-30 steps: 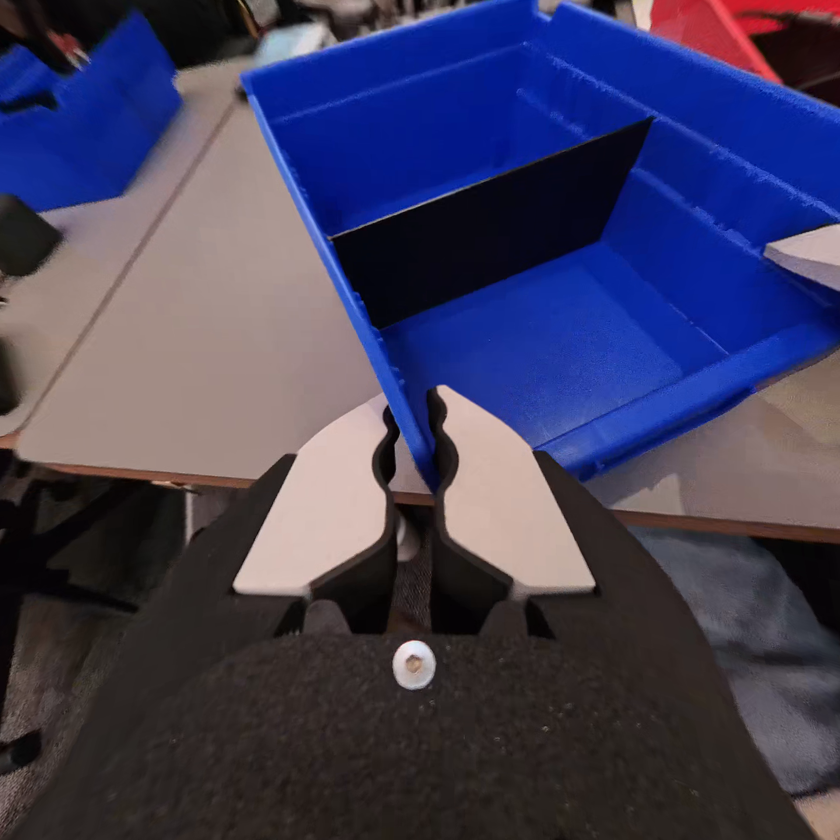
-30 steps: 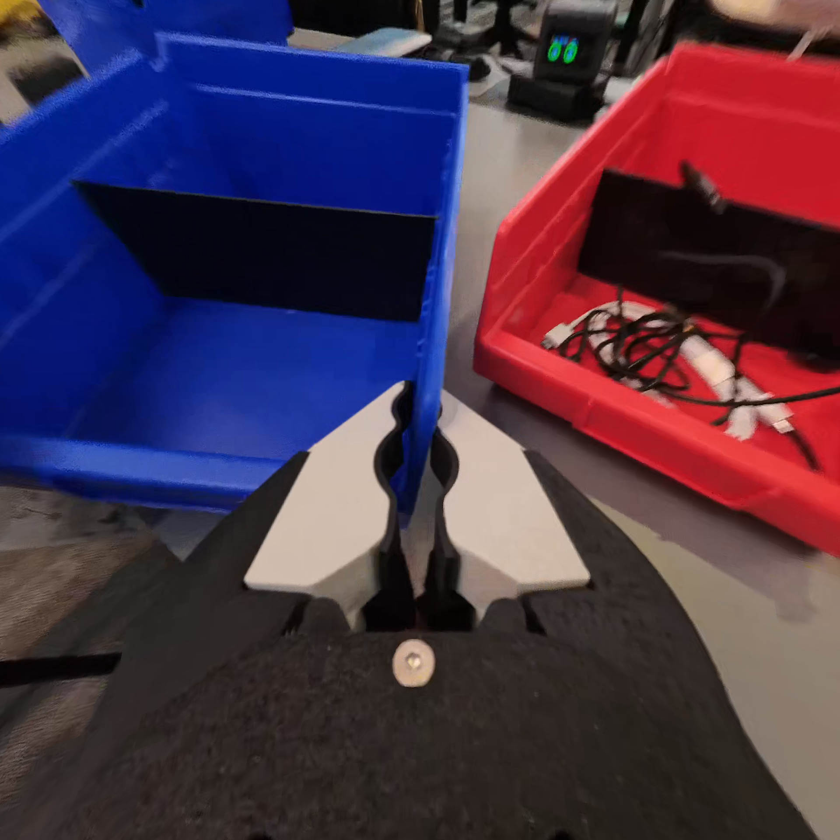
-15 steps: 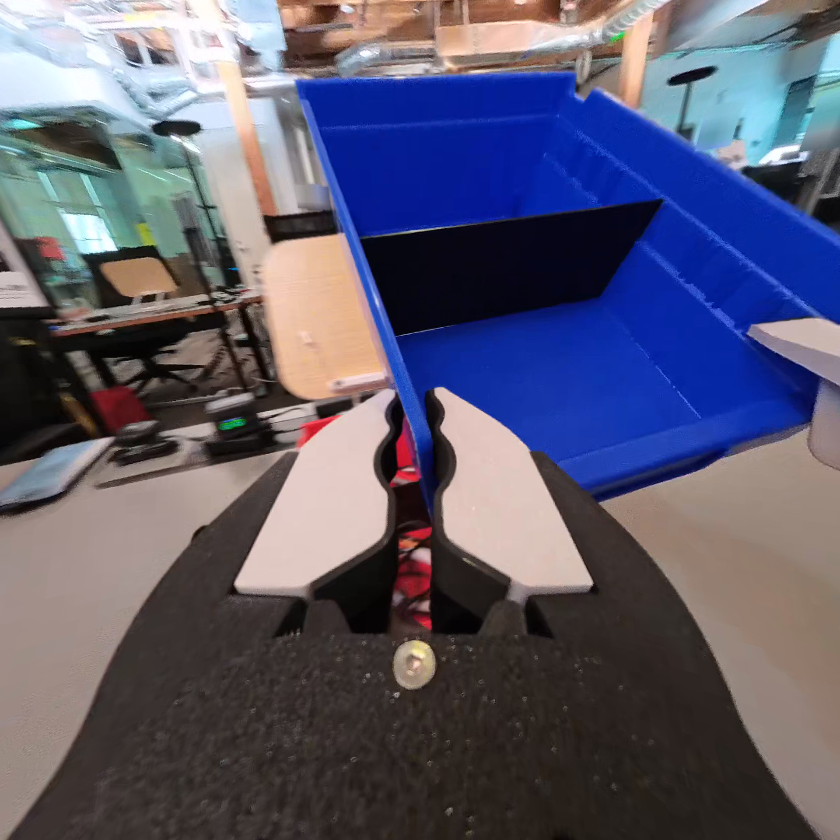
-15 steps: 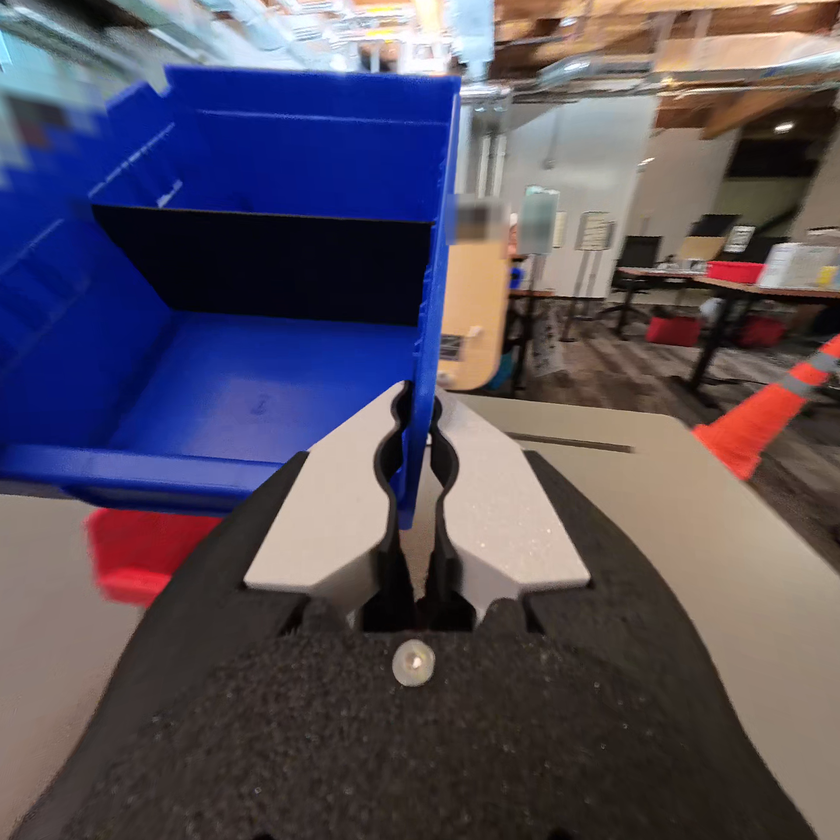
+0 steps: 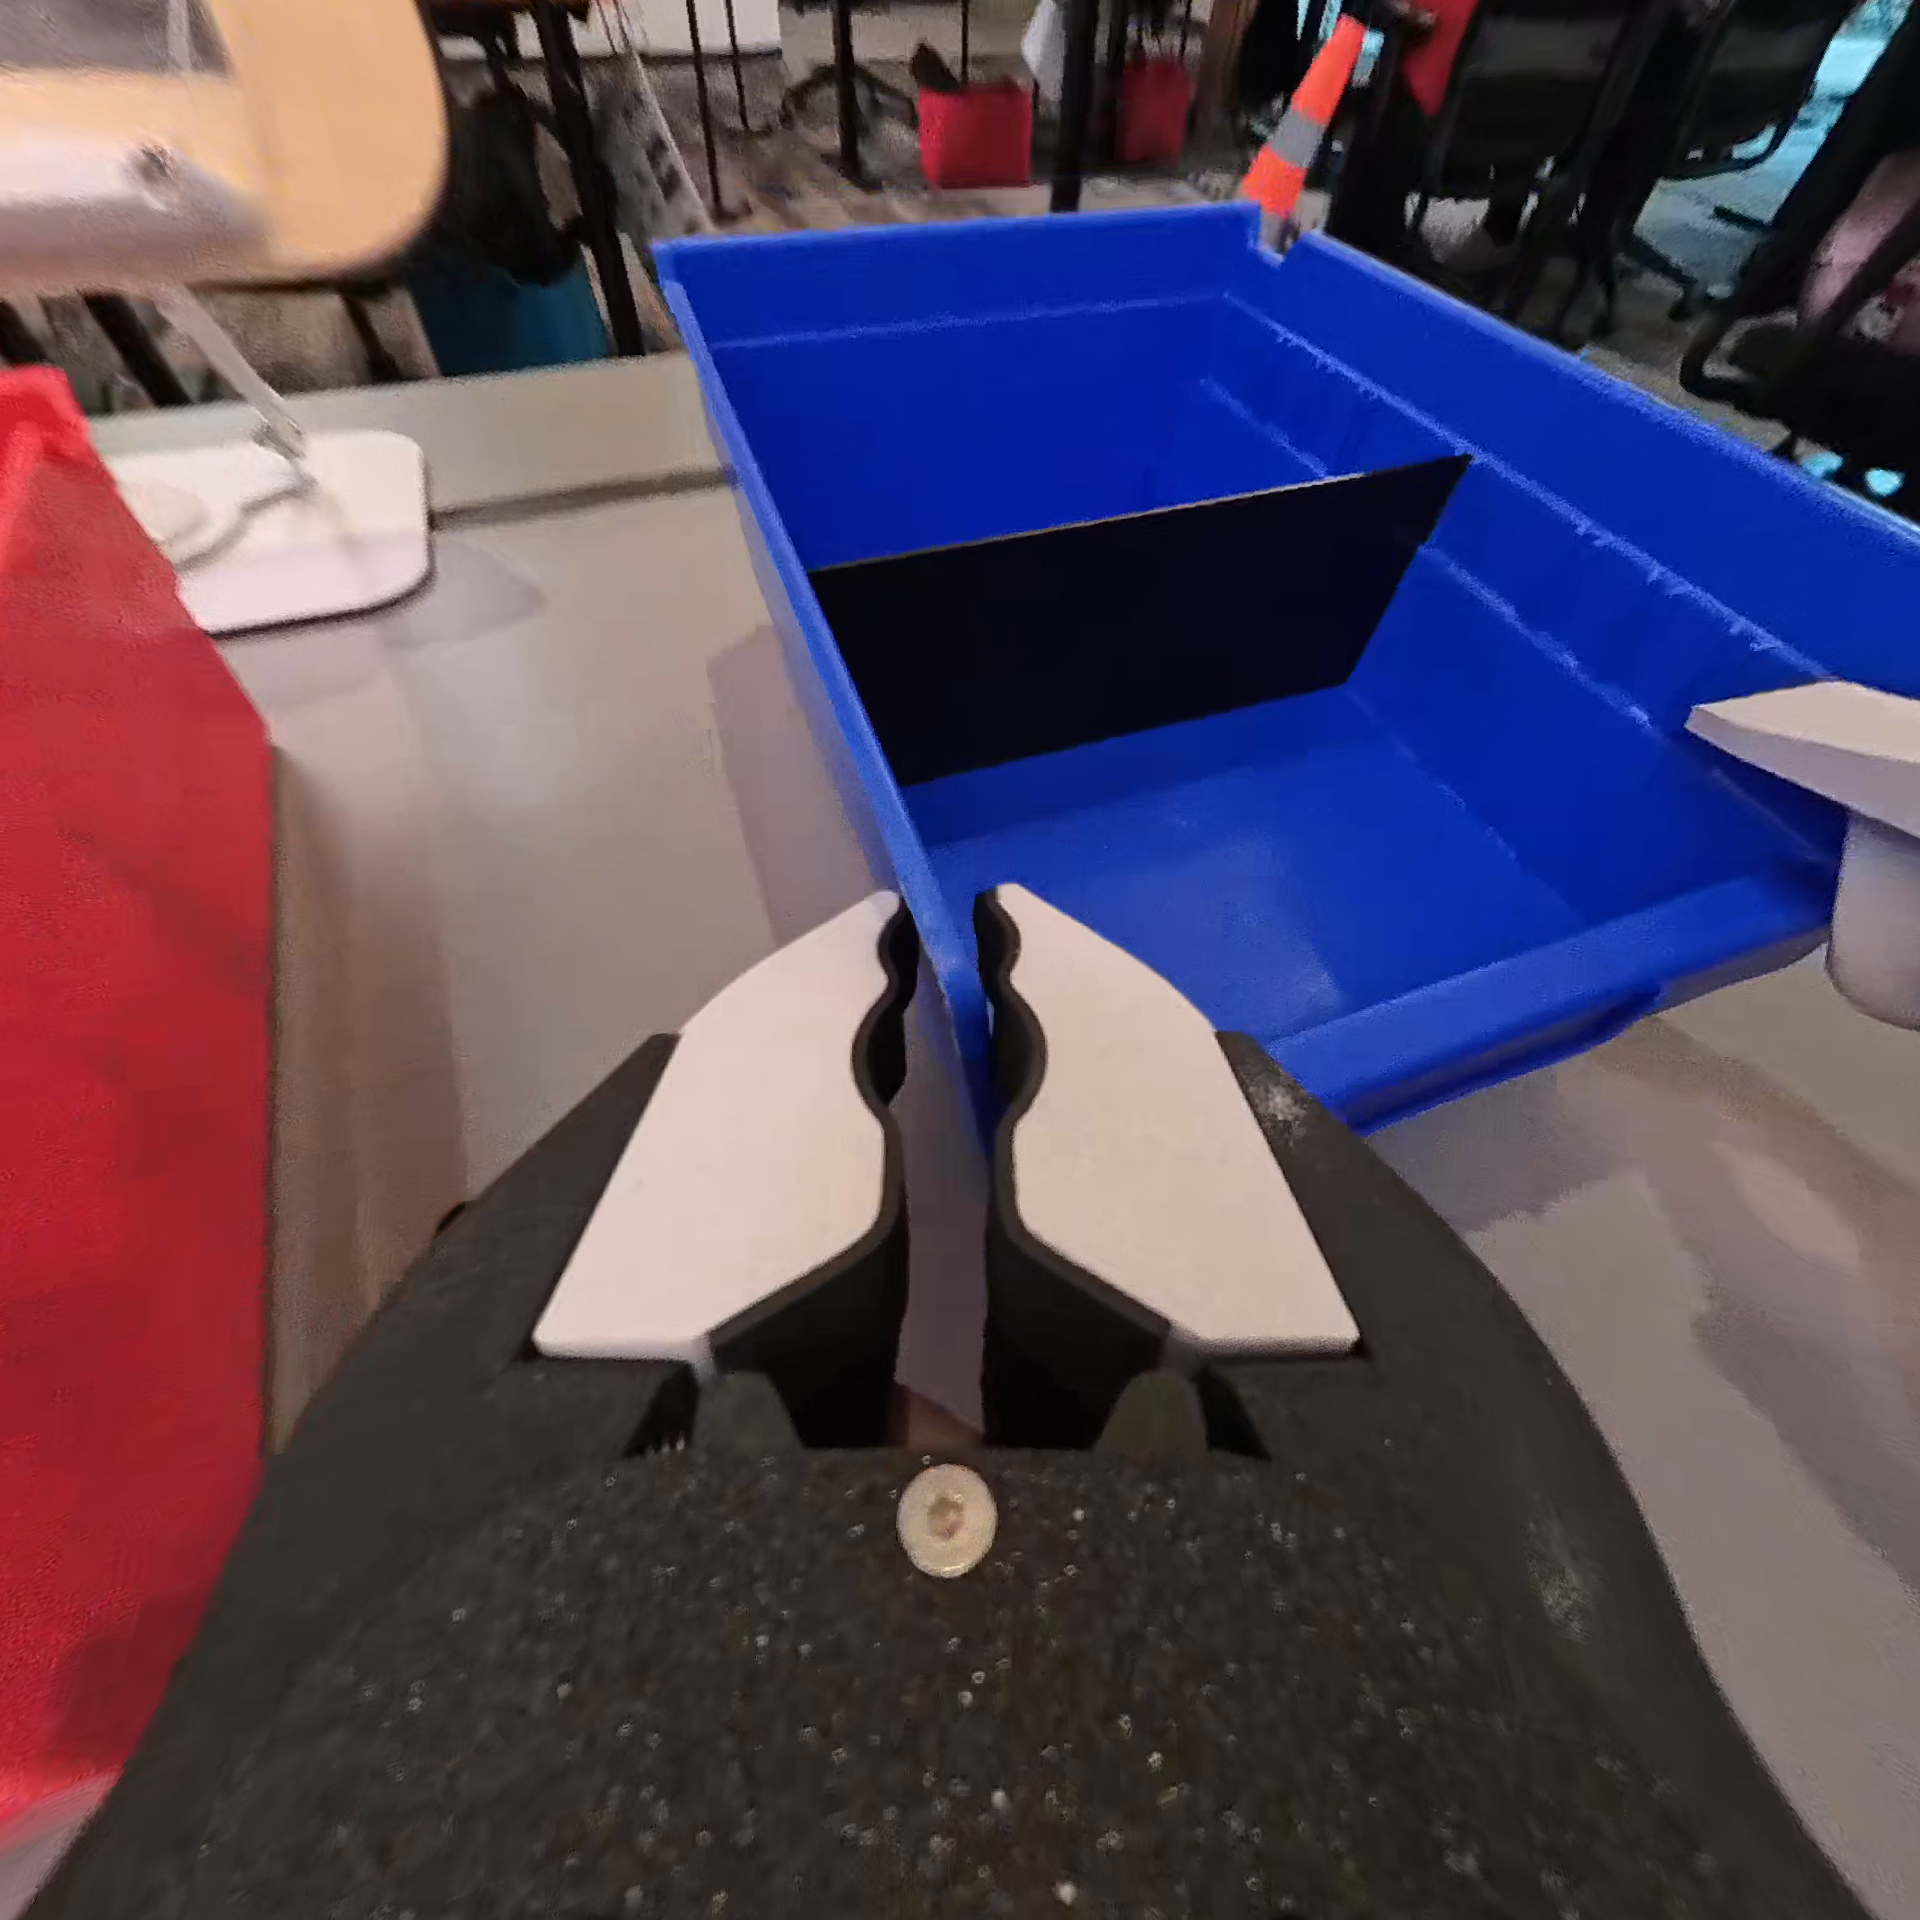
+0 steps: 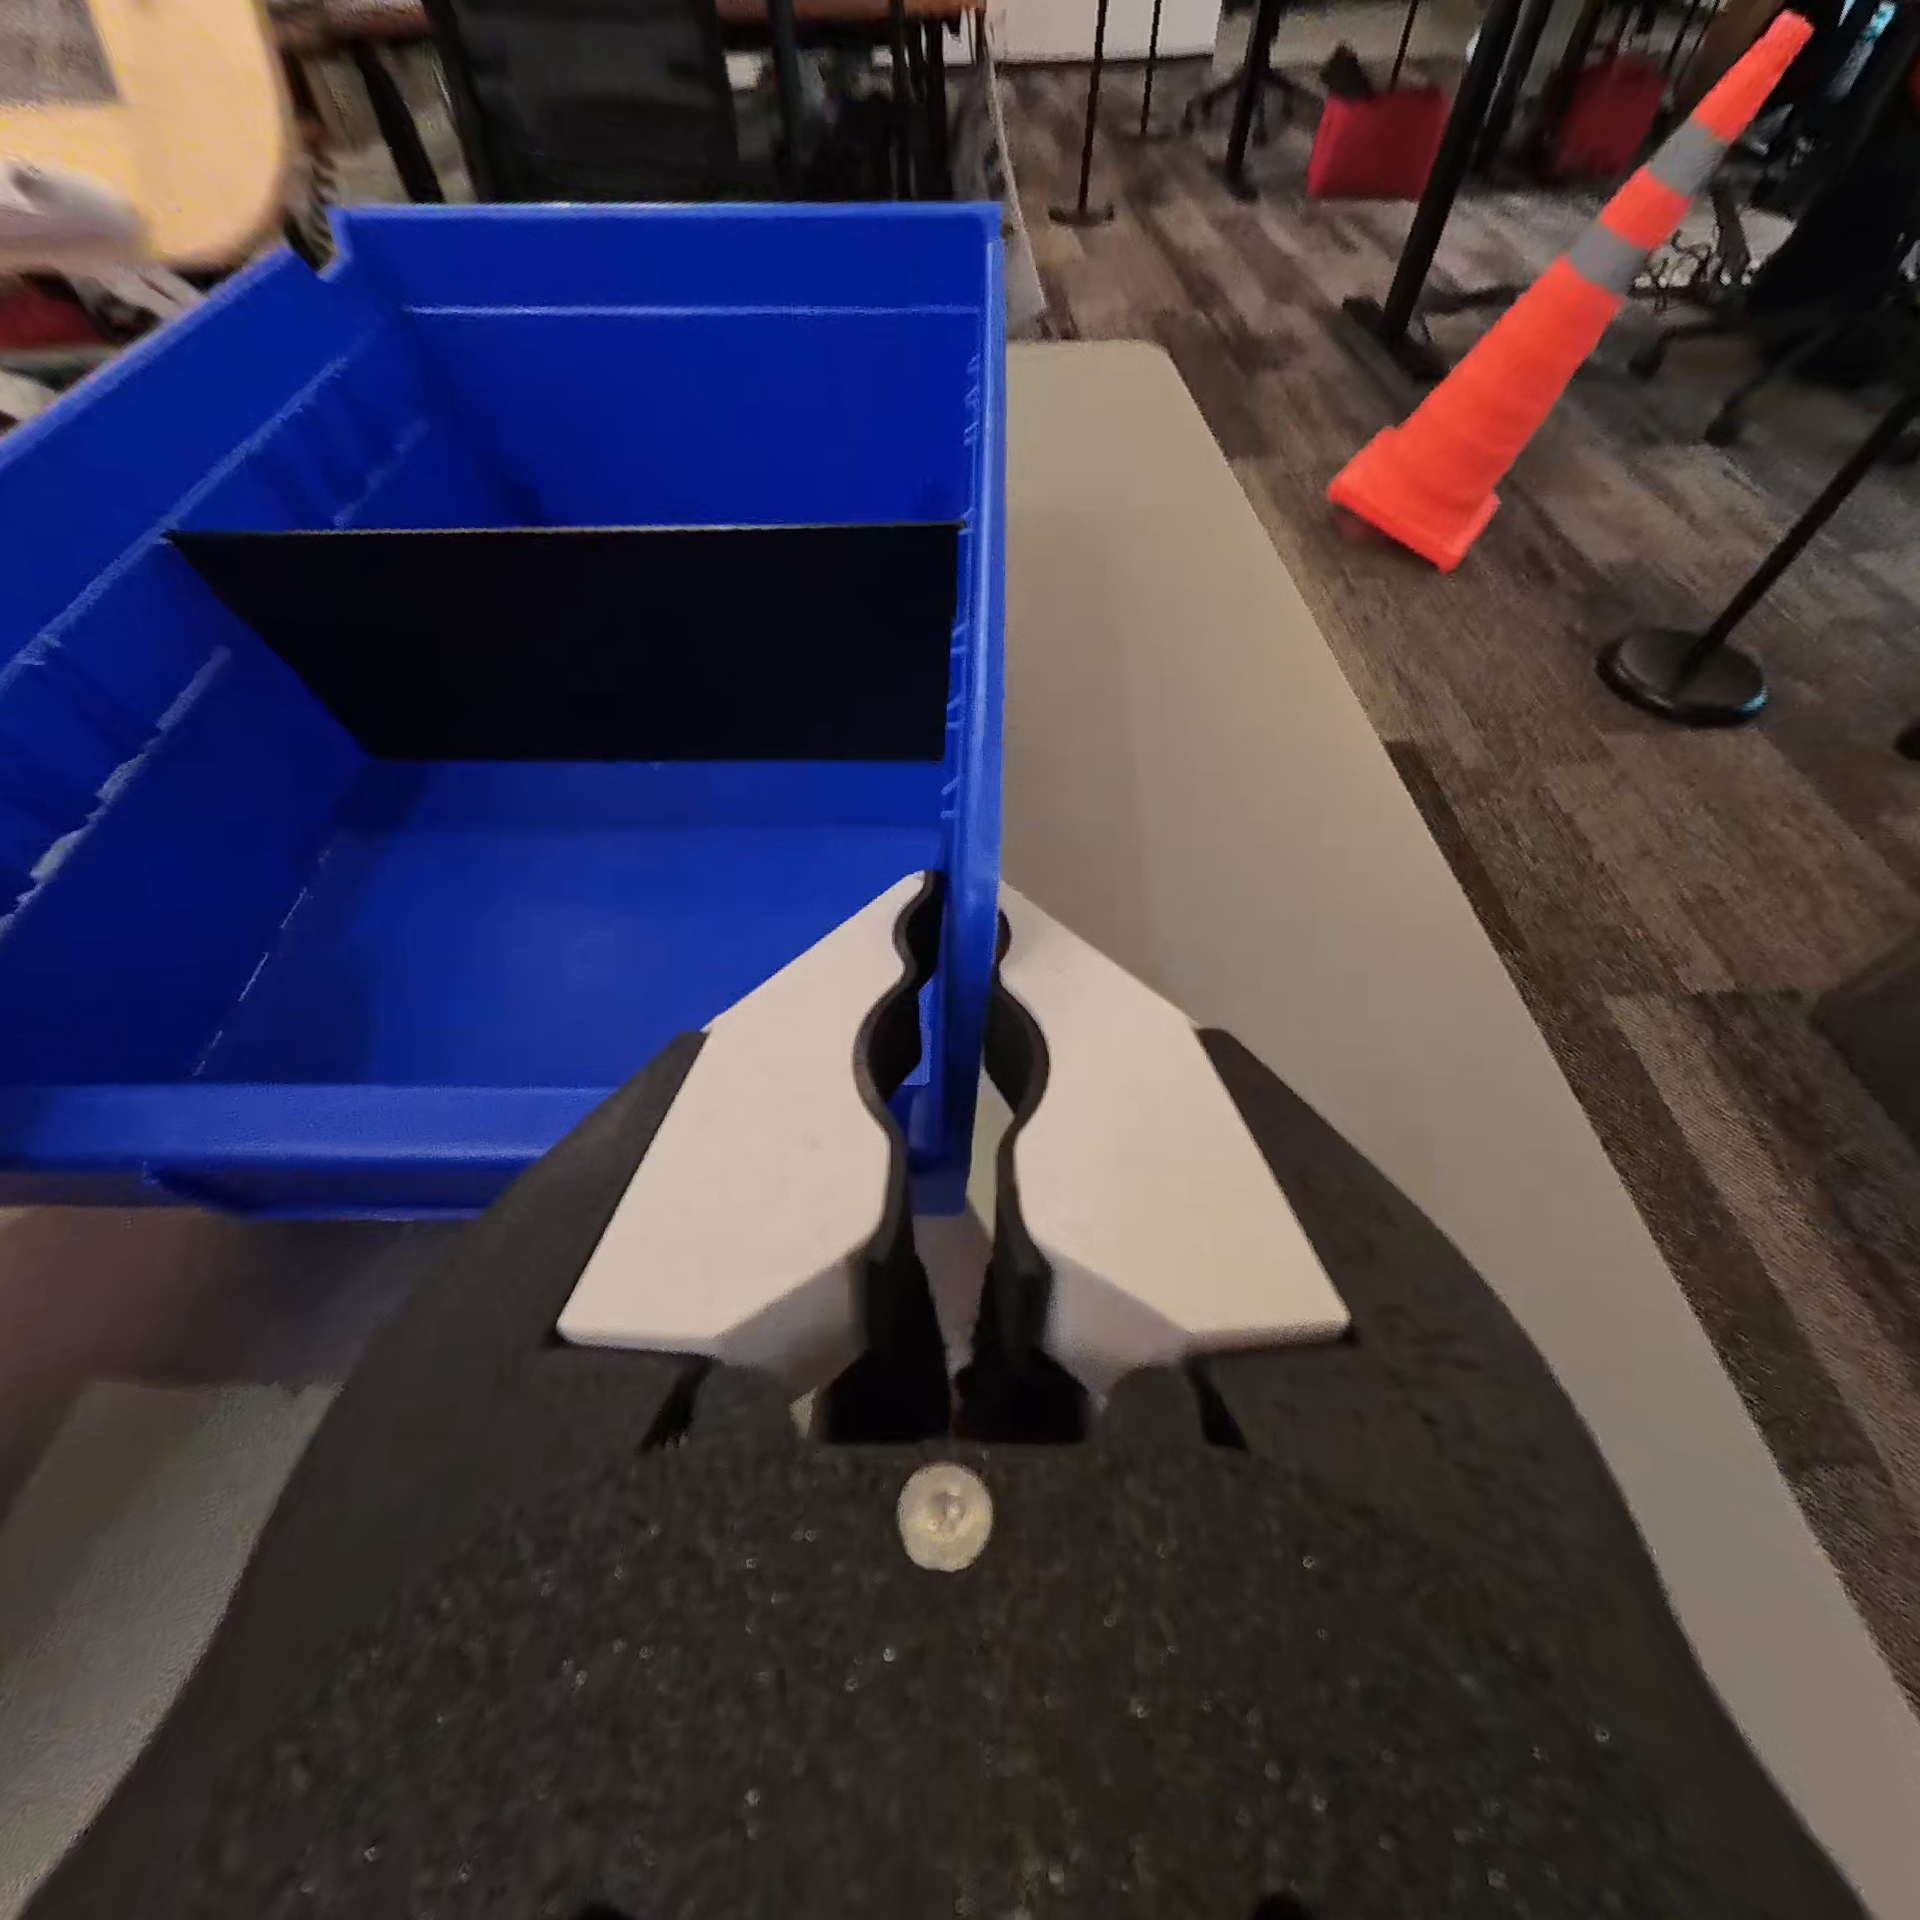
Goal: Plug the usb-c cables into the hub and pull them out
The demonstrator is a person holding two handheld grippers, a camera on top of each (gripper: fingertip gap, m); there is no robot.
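A: Left wrist view: the left tongs (image 5: 948,920), grey-faced fingers on a black foam-covered body, are clamped on the left side wall of an open-topped blue plastic bin (image 5: 1299,862). A black divider panel (image 5: 1122,613) crosses the bin from wall to wall. The compartment nearer the camera holds nothing.

B: And the other side?

A: Right wrist view: the right tongs (image 6: 961,904) are pinched on the bin's right side wall (image 6: 977,727), near its front corner. In the left wrist view their grey fingertips (image 5: 1808,743) show at the bin's far right edge.

B: Where does the bin sit?

A: Over a pale grey worktop (image 5: 499,831). Whether its base touches the surface, I cannot tell; its shadow lies just under the low front lip.

B: The usb-c cables and the hub?

A: Neither shows in either view. A red plastic bin (image 5: 114,987), blurred, fills the left edge of the left wrist view, just beside the left tongs; its contents are hidden.

B: What else?

A: A white flat stand base (image 5: 301,530) rests on the worktop beyond the red bin. On the wood-patterned floor to the right, well apart from the worktop, an orange traffic cone (image 6: 1538,343) with grey bands leans beside a black post with a round base (image 6: 1683,675).
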